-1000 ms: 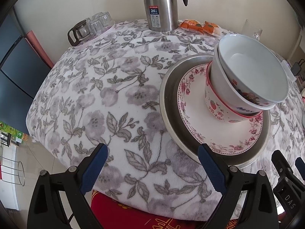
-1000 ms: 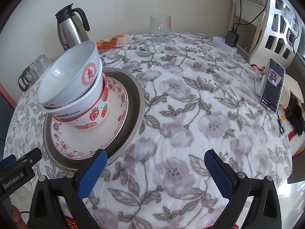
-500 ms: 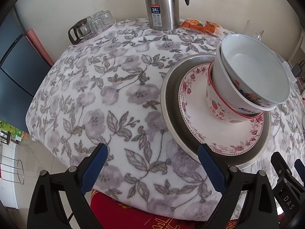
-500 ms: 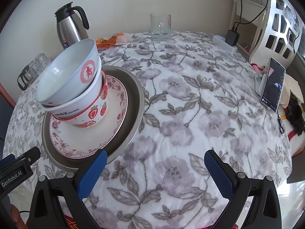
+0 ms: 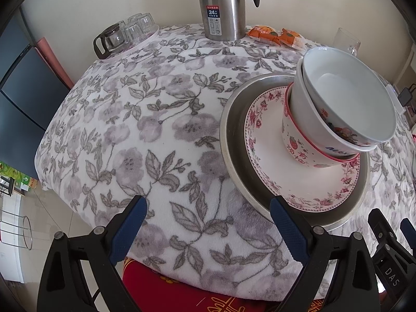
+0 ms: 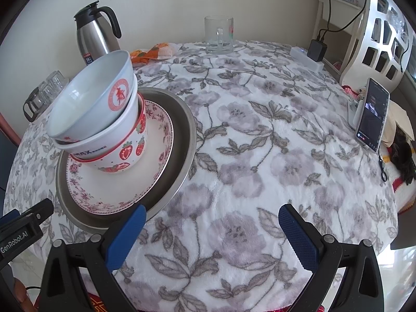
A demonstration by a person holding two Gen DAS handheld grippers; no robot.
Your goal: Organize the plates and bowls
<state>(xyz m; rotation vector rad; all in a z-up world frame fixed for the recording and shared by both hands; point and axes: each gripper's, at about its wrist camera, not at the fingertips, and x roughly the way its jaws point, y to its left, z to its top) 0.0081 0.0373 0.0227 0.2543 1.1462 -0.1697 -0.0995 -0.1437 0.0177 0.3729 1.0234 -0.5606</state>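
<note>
Nested bowls (image 5: 345,114) atop floral plate (image 5: 270,166), mouths tilted leftward

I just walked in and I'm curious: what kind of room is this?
Most likely a home dining area. A round table under a floral cloth holds stacked bowls on plates, a steel thermos jug and a glass mug; a phone stands propped nearby.

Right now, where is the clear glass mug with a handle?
The clear glass mug stands at the table's far edge by the wall in the right wrist view, right of the orange snack packets and steel thermos jug.
</note>
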